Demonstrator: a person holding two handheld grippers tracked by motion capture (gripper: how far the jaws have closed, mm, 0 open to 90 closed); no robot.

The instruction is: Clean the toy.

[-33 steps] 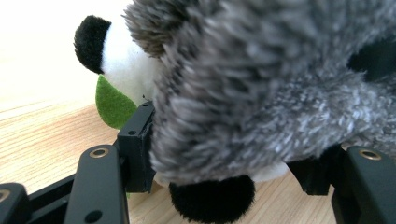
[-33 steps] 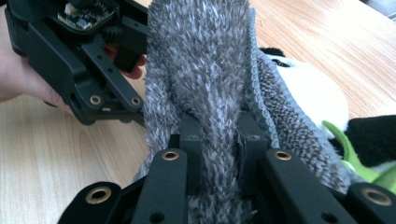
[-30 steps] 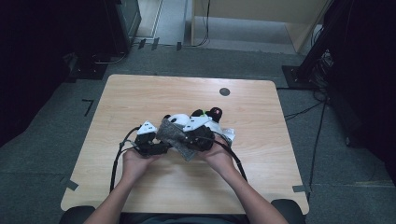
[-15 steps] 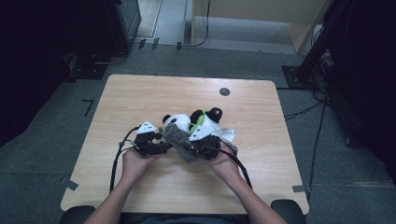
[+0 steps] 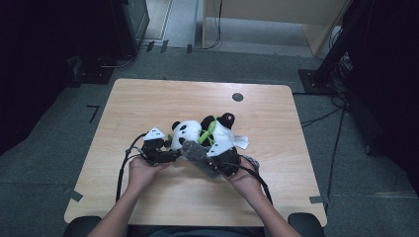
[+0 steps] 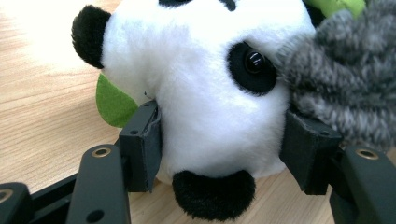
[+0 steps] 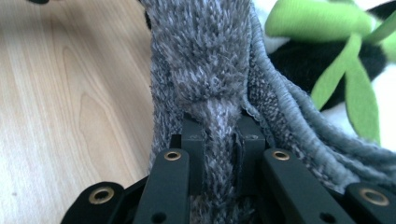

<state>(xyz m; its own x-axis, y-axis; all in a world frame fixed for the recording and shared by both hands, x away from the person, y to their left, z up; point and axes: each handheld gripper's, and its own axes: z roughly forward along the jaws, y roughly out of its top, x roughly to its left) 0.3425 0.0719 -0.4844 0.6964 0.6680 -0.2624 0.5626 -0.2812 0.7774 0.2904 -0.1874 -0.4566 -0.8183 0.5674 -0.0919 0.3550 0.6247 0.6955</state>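
I've got the left gripper (image 6: pixel 219 140) clamped on the panda (image 6: pixel 205 93) head, pads squeezing both cheeks, to pin it steady on the table (image 5: pixel 148 98) near the middle of the front edge. Right gripper (image 7: pixel 219 135) is pinched tight on a fold of grey knit (image 7: pixel 205 56), likely a small scarf or sock, held up against the panda so I can dress it. Green felt leaves (image 7: pixel 345 70) sit beside the knit.

High view overhead, facing forward-down; gripper views close, sharing panda (image 6: pixel 219 93).
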